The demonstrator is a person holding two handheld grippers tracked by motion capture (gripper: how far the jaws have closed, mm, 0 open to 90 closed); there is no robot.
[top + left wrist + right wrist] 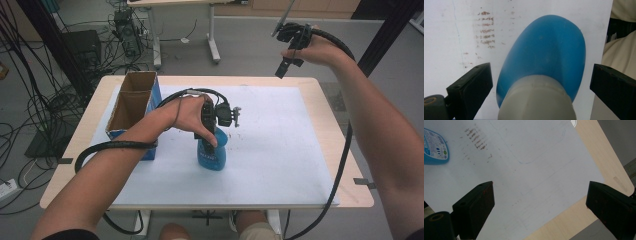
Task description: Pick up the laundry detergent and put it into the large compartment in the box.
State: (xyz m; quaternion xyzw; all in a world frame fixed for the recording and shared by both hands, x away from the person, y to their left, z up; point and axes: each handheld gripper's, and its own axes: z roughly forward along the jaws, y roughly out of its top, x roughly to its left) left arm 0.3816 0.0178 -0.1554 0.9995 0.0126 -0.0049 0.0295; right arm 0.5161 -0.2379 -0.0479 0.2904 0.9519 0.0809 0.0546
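Note:
A blue bottle (212,155) with a pale cap (536,100) stands upright on the white mat (280,150), near the middle. My left gripper (210,134) comes down over its top. In the left gripper view the bottle (549,55) sits between the two jaws of the left gripper (541,75), which is open, with a gap on each side. My right gripper (287,52) is held high above the table's far right edge. It is open with nothing between the jaws. In the right gripper view the right gripper (540,192) looks down on the mat, with the bottle (434,147) far off at upper left.
An open cardboard box (131,105) with a blue side stands at the mat's left edge, close to my left forearm. Brown smudges (484,30) mark the mat beside the bottle. The wooden table (337,125) borders the mat; cables and desk legs lie beyond.

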